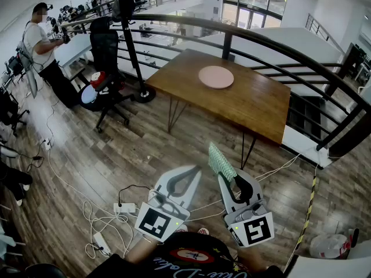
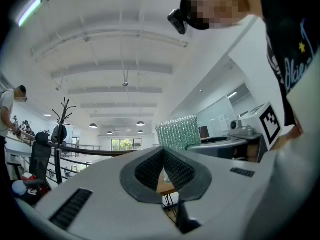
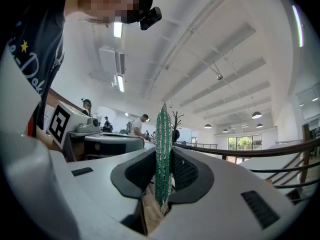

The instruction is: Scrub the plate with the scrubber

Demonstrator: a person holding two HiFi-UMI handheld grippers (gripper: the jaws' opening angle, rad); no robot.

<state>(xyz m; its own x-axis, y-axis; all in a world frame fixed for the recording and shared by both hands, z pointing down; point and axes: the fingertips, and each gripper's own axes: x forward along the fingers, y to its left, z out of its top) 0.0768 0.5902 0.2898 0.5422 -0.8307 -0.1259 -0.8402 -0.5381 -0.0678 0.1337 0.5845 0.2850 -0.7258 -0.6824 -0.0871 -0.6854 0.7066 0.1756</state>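
A round pink plate (image 1: 215,77) lies on the wooden table (image 1: 255,106) beyond me, far from both grippers. My right gripper (image 1: 228,177) is shut on a green mesh scrubber (image 1: 221,161), which stands on edge between its pads (image 3: 162,154) and sticks out past the tips. My left gripper (image 1: 193,171) is beside it on the left, shut with nothing between its jaws (image 2: 162,153). In the left gripper view the scrubber (image 2: 177,131) shows just above the jaws. Both grippers hang over the wood floor, short of the table. The plate shows in neither gripper view.
A curved black railing (image 1: 278,45) runs behind and around the table. A black office chair (image 1: 107,57) and a coat stand (image 1: 128,33) are at the left, with a person (image 1: 40,51) at a desk farther left. Cables and a power strip (image 1: 124,207) lie on the floor.
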